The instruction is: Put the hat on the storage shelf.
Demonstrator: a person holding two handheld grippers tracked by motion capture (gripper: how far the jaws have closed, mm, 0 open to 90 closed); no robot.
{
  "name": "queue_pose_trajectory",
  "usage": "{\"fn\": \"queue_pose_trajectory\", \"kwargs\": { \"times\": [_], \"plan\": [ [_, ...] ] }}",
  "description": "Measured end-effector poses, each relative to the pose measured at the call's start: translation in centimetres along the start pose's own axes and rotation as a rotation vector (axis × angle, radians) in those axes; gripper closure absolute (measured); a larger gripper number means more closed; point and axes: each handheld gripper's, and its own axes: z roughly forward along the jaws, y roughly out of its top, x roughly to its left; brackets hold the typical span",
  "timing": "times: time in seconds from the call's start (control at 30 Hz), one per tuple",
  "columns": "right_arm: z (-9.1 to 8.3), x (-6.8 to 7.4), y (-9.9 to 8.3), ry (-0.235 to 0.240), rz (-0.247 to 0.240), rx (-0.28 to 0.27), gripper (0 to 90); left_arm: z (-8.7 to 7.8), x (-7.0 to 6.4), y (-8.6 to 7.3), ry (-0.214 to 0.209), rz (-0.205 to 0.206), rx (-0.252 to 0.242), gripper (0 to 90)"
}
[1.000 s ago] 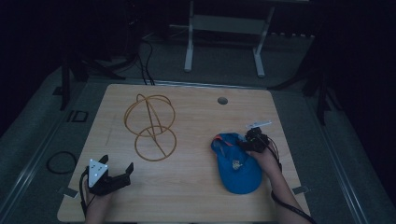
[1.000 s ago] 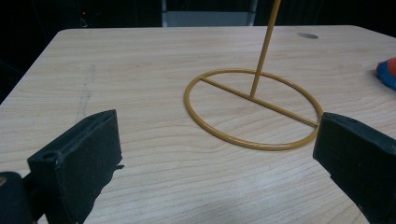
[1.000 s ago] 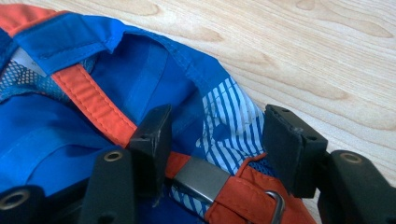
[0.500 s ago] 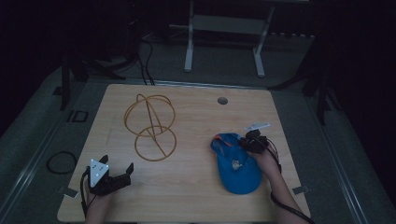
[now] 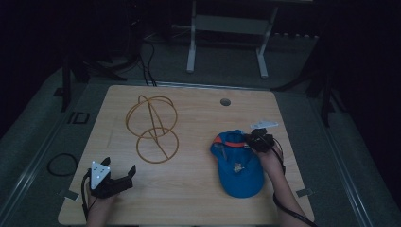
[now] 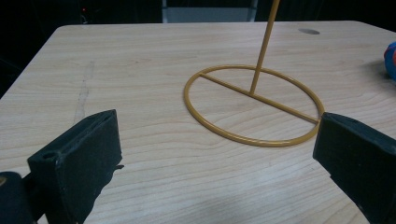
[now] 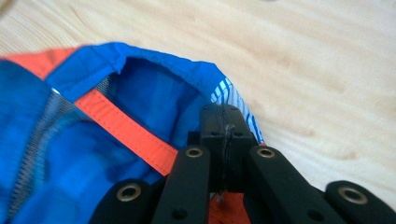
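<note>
The blue cap [image 5: 238, 165] is lying on the right half of the wooden table [image 5: 198, 198], well apart from the yellow wire stand [image 5: 153, 127] on the left half. In the high view the cap's long axis is running from the far edge of the table toward the person, tilted slightly so that the near end is pointing toward the near right corner; the orange band [image 5: 230, 142] is marking the far end, and the rounded blue end is lying nearest the person. The right gripper [image 5: 253, 140] is sitting at the far right edge of the cap, beside the orange band. The right gripper view is showing what the high view is too dim and small to resolve: the two black jaws are pressed together on the blue rim fabric [image 7: 219, 100], with no gap between them, and the orange strap [image 7: 126, 128] is running across the cap's interior beside a mesh panel. The left gripper [image 5: 116, 177] is resting near the near left corner of the table, gripping nothing. The left gripper view is showing its jaws spread wide apart, with bare wood between them and the stand's flat ring base [image 6: 254, 105] and upright rod [image 6: 264, 44] lying ahead, clear of both jaws.
</note>
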Motion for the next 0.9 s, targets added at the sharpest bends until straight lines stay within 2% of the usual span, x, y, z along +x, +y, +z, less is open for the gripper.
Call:
{"fn": "queue_pose_trajectory", "kwargs": {
  "times": [0.1,0.3,0.43,0.5,0.63,0.9],
  "plan": [
    [-1.3,0.2,0.8,0.004,-0.005,-0.042,89.8,0.0,-0.1,0.0,-0.004,0.0,0.001,1.4],
    [-3.9,0.7,2.2,0.004,-0.01,-0.118,89.7,0.1,-0.4,0.2,0.002,0.036,0.055,1.5],
    [-5.6,1.3,3.2,0.003,-0.032,-0.16,89.7,0.0,-0.9,0.5,-0.03,0.052,0.081,1.5],
    [-6.4,1.5,3.6,0.005,-0.041,-0.178,89.8,-0.1,-1.2,0.7,-0.065,0.056,0.091,1.5],
    [-8.1,1.8,4.4,0.013,-0.043,-0.226,89.8,-0.2,-1.9,1.0,-0.087,0.08,0.116,1.4],
    [-11.4,2.4,5.7,0.022,-0.069,-0.303,89.8,-0.9,-4.1,2.3,-0.179,0.107,0.113,1.4]
  ]
}}
